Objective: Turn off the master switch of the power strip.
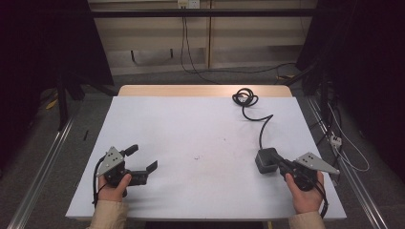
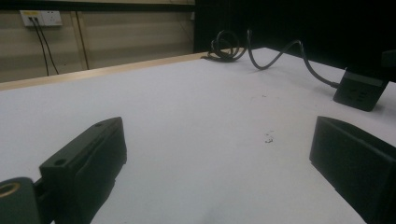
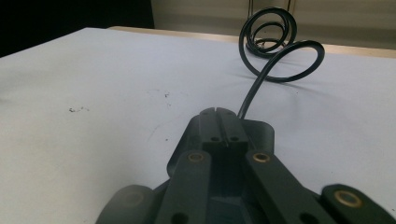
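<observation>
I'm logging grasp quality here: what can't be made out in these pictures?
- Contact of the right tongs with the power block: right gripper view, the jaws cover it.
- The block's face: high view, too small.
- The cable's far end: buried in the coil.
- Left tongs: open, empty.

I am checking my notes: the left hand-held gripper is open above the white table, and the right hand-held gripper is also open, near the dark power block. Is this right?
Not quite. The right hand-held gripper is shut, its jaws pressed together over the power block, as the right gripper view shows. The left hand-held gripper is indeed open above the white table.
</observation>
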A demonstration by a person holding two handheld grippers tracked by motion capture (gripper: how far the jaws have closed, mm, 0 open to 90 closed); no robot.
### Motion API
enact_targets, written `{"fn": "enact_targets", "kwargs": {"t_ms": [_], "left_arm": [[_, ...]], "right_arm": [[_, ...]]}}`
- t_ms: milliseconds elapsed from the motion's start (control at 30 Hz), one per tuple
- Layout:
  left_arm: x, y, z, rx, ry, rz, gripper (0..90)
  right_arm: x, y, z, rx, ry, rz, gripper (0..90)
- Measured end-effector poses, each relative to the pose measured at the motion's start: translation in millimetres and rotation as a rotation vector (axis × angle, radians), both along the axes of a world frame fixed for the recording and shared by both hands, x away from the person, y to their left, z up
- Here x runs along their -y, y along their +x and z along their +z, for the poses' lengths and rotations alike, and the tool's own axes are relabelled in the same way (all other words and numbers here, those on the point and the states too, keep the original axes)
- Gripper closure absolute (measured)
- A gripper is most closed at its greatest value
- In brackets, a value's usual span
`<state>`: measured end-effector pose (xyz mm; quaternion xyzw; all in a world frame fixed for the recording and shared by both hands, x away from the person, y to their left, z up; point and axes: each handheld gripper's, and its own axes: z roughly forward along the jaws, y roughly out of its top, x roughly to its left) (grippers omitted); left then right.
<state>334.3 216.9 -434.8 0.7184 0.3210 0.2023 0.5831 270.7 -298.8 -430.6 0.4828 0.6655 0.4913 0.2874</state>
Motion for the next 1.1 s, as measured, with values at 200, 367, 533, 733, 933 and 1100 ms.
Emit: {"fn": "enact_targets", "kwargs": {"t_ms": [200,367,533,733,933,1100], "left_arm": [[-0.9,-0.3,-0.1,-0.003,-0.001,0.003,3.5],[-1.2,-0.3,-0.3,-0.003,0.0,0.002,3.5],[-1.5,-0.4,-0.5,-0.006,0.0,0.005,3.5],[-1.7,-0.3,-0.7,-0.006,0.006,0.001,3.6],[-3.7,-1.2,0.0,-0.001,0.002,0.006,3.5],[-4.9,-2.0,0.4,-0.001,-0.002,0.013,3.6]], "right_arm": [[-0.7,2.8,-1.7,-0.004,-0.015,0.0,90.0],[-0.6,3.4,-2.3,-0.006,-0.023,-0.002,90.0],[-0.7,4.5,-3.7,-0.012,-0.043,0.001,90.0],[-0.7,5.1,-5.5,-0.009,-0.049,0.003,90.0],[-3.0,4.8,-5.7,-0.008,-0.075,-0.001,90.0],[-5.5,4.8,-4.7,-0.015,-0.099,-0.009,90.0]]}}
